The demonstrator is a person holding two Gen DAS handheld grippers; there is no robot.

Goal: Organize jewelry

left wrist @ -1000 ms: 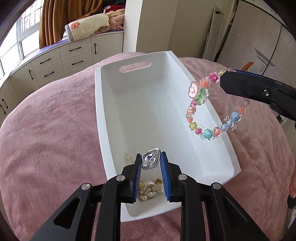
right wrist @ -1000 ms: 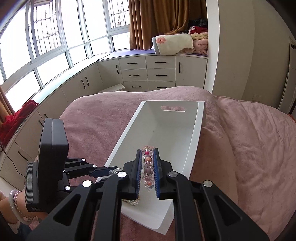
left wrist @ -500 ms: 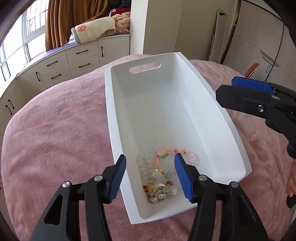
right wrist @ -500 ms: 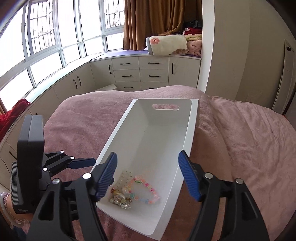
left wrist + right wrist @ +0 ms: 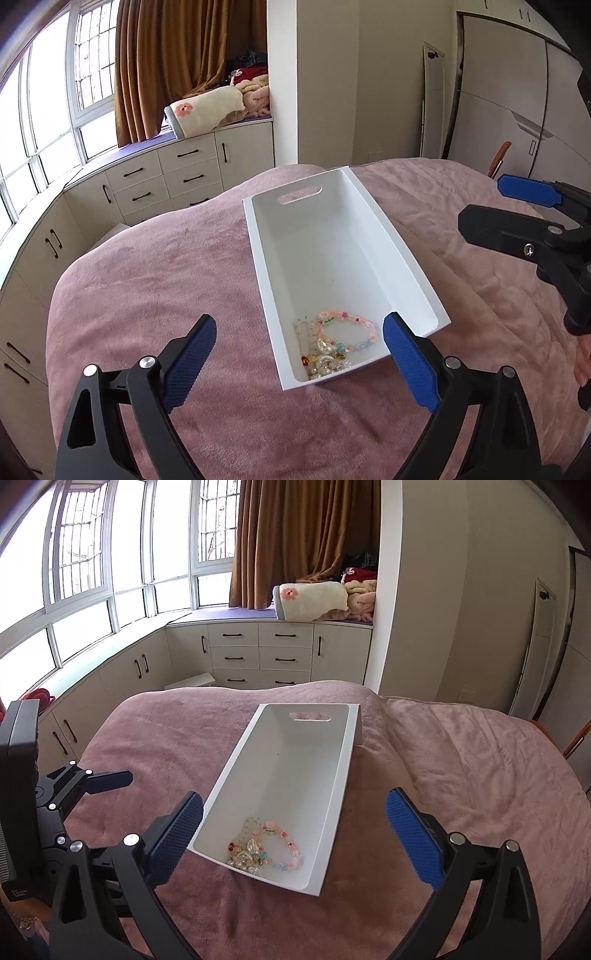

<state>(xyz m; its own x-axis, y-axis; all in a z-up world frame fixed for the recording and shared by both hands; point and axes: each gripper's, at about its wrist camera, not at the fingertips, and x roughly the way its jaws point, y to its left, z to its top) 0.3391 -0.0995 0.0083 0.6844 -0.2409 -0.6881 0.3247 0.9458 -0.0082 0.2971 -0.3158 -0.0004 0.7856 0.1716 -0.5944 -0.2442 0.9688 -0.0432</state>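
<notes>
Both the left tool [image 5: 299,363] and right tool [image 5: 293,840] are hanging spread wide, gripping nothing, flanking the long white plastic bin's [image 5: 334,254] near rim, where colourful beaded bracelets [image 5: 332,345] are lying heaped, pink blanket-covered bed [image 5: 155,295] stretching around it.

We find no legible text, brand, number or sign in either wrist view. The only candidate is a faint pale line of print low on the black device [image 5: 18,812] at the left edge of the right wrist view (too small and blurred to read). The white bin [image 5: 373,236], the drawer fronts [image 5: 258,657] and the wardrobe doors [image 5: 517,110] bear no readable marking.
</notes>
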